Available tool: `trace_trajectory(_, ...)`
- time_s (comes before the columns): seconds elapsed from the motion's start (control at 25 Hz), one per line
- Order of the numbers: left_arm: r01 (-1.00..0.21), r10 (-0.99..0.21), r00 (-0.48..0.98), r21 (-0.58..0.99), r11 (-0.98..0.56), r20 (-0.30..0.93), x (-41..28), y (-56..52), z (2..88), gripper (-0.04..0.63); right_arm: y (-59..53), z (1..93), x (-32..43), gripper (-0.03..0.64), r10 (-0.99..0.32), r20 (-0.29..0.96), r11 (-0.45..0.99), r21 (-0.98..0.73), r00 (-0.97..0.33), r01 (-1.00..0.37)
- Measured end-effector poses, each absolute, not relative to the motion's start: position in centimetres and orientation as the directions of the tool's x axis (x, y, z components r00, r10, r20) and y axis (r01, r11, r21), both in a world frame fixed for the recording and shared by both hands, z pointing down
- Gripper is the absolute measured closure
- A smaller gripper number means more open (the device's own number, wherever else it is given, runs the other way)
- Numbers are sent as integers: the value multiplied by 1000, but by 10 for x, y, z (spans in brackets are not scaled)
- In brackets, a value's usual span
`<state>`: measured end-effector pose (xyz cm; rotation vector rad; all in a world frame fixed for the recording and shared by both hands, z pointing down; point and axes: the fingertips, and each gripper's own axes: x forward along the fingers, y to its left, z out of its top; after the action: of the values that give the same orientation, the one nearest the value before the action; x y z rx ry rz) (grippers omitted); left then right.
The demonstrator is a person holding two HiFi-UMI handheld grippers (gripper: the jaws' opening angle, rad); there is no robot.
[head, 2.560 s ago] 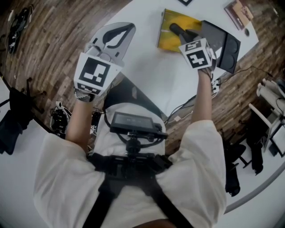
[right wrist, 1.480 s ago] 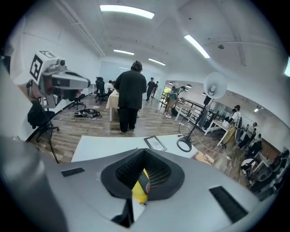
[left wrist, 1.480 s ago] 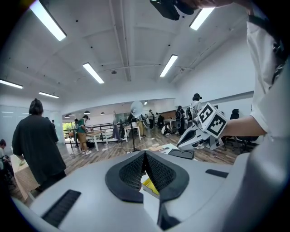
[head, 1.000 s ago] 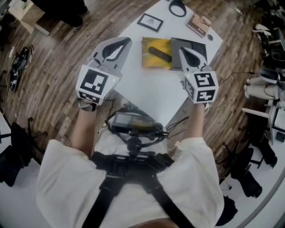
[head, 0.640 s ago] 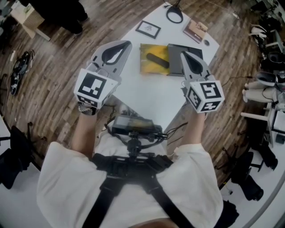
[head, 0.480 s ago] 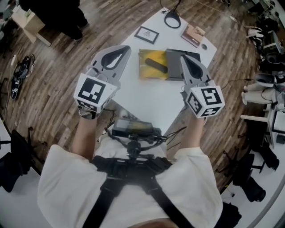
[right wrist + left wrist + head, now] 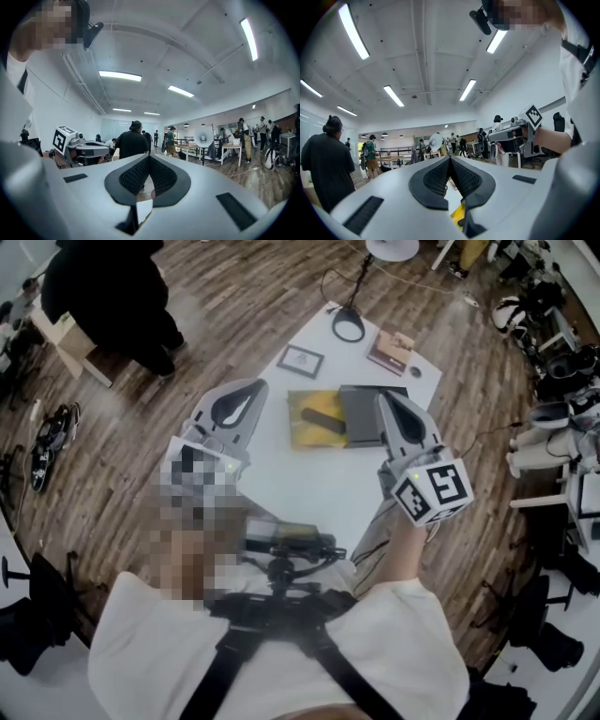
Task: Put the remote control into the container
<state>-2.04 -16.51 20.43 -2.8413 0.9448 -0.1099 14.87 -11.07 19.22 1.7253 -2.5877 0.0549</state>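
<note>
The black remote control [image 7: 322,416] lies inside the yellow container [image 7: 305,433] on the white table [image 7: 300,484]. A dark grey lid [image 7: 361,416] rests against the container's right side. Both grippers are held high above the table's near half, apart from the container. My left gripper [image 7: 255,388] is shut with nothing in it; in the left gripper view its jaws [image 7: 450,160] point out into the room. My right gripper [image 7: 386,400] is shut and empty too, its jaws [image 7: 149,157] also level with the room.
At the table's far end stand a small picture frame [image 7: 301,360], a lamp with a ring base [image 7: 348,324] and a booklet [image 7: 392,351]. A person in black [image 7: 112,287] stands at the far left on the wooden floor. Other people and desks fill the room.
The right gripper has drawn back from the remote in the yellow container and risen. Both grippers now sit higher, and the table looks farther away.
</note>
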Motion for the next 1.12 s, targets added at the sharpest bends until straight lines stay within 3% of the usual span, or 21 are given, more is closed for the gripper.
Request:
trace_trajectory(0.36,-570,-583,812,-197,-798,9,-18,-158,193,584,-99,174,146,611,-922,-19,387,-37,-386,-921)
trace_trajectory(1.12,-586,-602,798,-202,-785,23,-21,-154,201,584,-93,182,131,612,-913,26,407,11,-406,-914)
